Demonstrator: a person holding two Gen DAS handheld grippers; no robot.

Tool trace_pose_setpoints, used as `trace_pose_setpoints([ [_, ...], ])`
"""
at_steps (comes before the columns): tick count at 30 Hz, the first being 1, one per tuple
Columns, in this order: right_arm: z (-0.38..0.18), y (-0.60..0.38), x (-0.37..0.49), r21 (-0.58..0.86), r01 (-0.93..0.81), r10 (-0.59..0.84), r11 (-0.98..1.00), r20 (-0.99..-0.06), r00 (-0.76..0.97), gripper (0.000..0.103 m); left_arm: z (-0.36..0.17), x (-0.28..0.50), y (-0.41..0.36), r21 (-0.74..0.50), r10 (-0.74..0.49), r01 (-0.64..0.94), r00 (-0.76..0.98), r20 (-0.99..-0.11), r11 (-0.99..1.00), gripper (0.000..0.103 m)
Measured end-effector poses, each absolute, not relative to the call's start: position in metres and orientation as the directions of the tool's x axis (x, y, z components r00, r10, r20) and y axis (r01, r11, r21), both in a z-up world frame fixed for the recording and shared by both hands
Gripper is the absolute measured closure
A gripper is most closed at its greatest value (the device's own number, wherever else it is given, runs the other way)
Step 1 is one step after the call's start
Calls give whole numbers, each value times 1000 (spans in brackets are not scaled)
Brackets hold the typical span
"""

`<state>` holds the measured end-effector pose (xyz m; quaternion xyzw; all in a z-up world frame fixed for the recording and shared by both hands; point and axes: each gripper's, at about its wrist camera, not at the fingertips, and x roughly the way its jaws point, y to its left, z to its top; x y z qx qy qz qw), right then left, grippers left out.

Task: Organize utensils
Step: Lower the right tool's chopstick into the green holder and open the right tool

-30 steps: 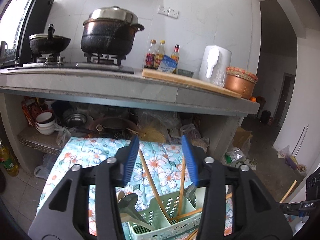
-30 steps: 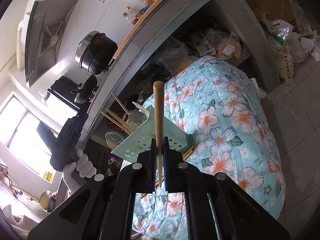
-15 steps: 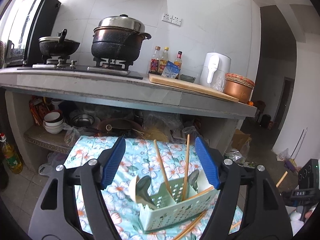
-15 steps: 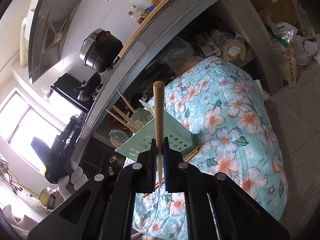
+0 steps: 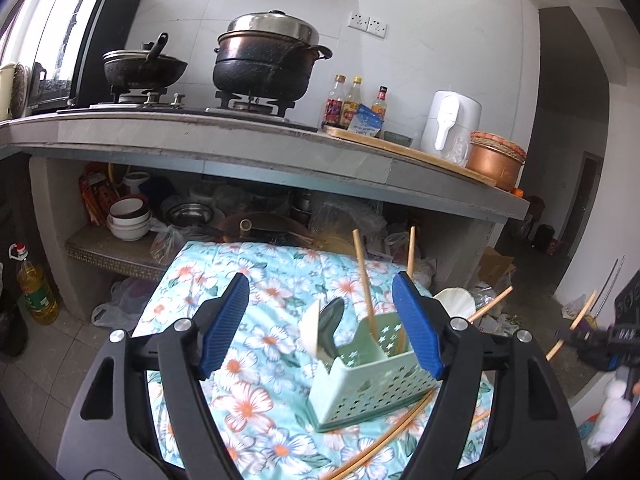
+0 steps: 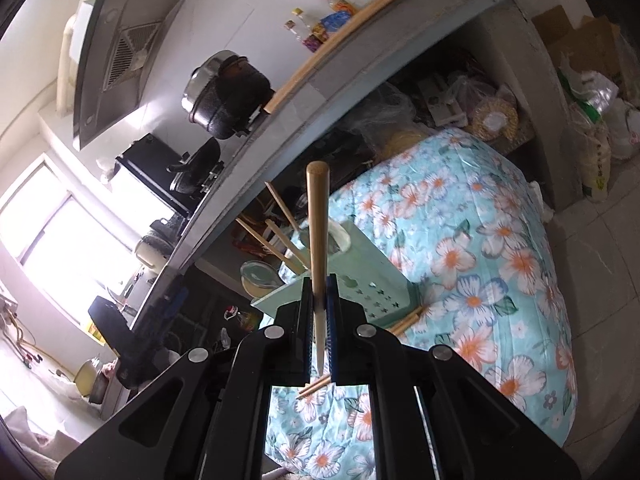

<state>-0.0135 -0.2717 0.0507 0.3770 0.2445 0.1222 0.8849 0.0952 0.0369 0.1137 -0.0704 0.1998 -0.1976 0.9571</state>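
Note:
A pale green utensil basket (image 5: 372, 376) stands on the floral cloth (image 5: 240, 280), holding upright chopsticks (image 5: 364, 280), a white spoon (image 5: 310, 332) and a metal spoon (image 5: 332, 316). Loose chopsticks (image 5: 384, 440) lie against its base. My left gripper (image 5: 320, 320) is open just short of the basket, its pads touching nothing. My right gripper (image 6: 320, 308) is shut on one wooden chopstick (image 6: 318, 232), which points up over the basket (image 6: 360, 280). The right gripper (image 5: 600, 344) also shows at the far right of the left wrist view.
Behind the clothed table (image 6: 480, 240) runs a concrete counter (image 5: 280, 152) with a stove, two black pots, sauce bottles and a white appliance. Bowls and pans crowd the shelf beneath it. An oil bottle (image 5: 38, 292) stands on the floor at left, bags (image 6: 596, 120) at right.
My left gripper pulled back from the basket and its jaws spread wider. The right gripper rose a little and rolled, still gripping the chopstick.

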Motion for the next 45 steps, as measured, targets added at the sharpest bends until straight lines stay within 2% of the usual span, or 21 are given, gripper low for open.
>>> trace_pose_setpoints([
  [9,123,-269,17,673,-201,456,712,-226,861,97,86,90,43,-215,-386,324,823,-416,921,32],
  [16,181,-250,52,541,-270,424,797,-181,888,97,65,88,54,-217,-370,302,810,-456,928,32],
  [22,179,-219,83,421,-223,356,879,-268,895,97,58,88,69,-221,-348,274,814,-465,936,32],
  [33,115,-159,126,215,-151,238,965,-473,848,97,51,95,81,-251,-350,257,806,-477,933,32],
  [36,103,-154,131,197,-134,220,971,-528,820,91,50,95,79,-253,-354,259,803,-480,932,32],
  [38,107,-157,127,210,-137,228,968,-514,827,84,48,95,79,-255,-357,262,800,-482,931,32],
  [40,118,-162,117,201,-122,206,972,-476,855,66,47,95,79,-256,-358,262,799,-483,930,32],
  [45,142,-176,85,214,-103,180,971,-382,907,60,45,98,76,-263,-367,268,792,-487,927,32],
])
